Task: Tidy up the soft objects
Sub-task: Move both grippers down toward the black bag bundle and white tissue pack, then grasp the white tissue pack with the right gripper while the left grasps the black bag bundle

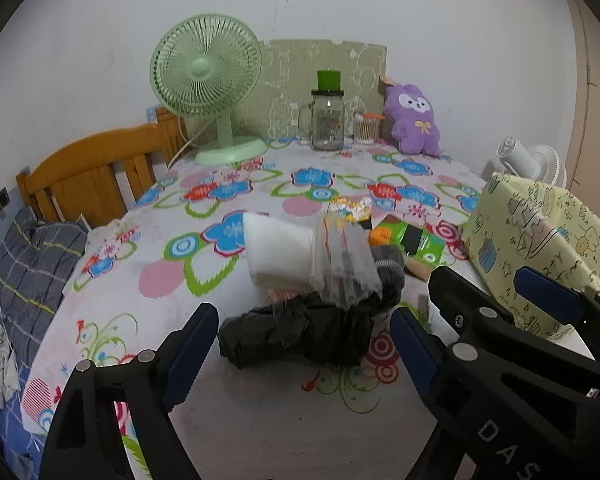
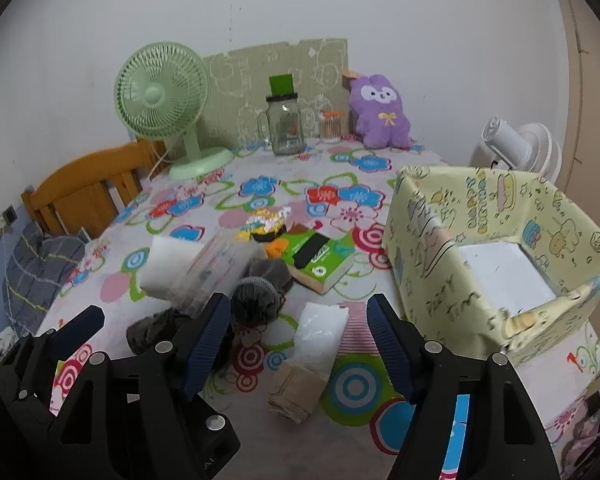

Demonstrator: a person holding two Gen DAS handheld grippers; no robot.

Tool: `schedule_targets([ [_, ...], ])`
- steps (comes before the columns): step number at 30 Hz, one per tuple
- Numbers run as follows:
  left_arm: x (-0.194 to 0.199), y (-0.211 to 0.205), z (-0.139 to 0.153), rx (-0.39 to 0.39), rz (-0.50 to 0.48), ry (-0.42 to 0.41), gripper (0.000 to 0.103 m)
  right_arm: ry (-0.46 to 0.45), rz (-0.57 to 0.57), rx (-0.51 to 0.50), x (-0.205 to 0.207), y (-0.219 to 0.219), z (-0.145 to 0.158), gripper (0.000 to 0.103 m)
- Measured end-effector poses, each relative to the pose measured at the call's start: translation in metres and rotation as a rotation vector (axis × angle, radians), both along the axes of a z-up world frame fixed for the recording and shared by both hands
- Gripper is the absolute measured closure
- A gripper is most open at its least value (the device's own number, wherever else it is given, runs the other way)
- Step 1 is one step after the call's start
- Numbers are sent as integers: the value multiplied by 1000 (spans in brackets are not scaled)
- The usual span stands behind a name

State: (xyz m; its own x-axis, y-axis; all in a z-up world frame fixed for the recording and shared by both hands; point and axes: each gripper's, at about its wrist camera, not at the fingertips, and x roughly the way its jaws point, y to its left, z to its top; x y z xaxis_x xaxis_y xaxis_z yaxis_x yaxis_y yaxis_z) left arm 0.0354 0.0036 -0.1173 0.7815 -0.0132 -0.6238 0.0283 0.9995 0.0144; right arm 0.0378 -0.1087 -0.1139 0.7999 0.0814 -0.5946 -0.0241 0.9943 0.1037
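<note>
Soft clutter on a desk under a glossy flowered cloth, white wall behind.
Left wrist: left gripper (image 1: pixel 304 344) wide, empty, over a crinkly black bag (image 1: pixel 296 336). Right wrist: right gripper (image 2: pixel 298 330) wide, empty, above a clear plastic packet (image 2: pixel 320 330); papered box (image 2: pixel 500 256) just right.

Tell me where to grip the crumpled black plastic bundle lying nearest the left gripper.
Grip the crumpled black plastic bundle across its narrower middle, coming down from the near side. It lies lengthwise left to right on the flowered tablecloth, already between the open left gripper fingers.
</note>
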Motion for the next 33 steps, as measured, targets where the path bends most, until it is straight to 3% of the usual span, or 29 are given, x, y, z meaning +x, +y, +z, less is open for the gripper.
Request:
schedule_targets([
  [9, 7, 1, -20, 4, 9, 47, 16, 91, -13, 0, 14, 2, -21, 39],
  [22, 14, 2, -40, 47, 28, 96, 16, 232, -25, 36, 32, 3, -50, 44],
  [25, 15, 1, -41, 50, 22, 101, 16, 226, -21, 0, 31, 7, -51, 53],
  [28, 16, 3, -43, 39, 22, 106, 15, 224, -12, -8, 32, 7, -51, 70],
  [33, 17, 3, -42, 26, 14, 101, 24, 218, -1, -11, 34, 8, -50, 76],
])
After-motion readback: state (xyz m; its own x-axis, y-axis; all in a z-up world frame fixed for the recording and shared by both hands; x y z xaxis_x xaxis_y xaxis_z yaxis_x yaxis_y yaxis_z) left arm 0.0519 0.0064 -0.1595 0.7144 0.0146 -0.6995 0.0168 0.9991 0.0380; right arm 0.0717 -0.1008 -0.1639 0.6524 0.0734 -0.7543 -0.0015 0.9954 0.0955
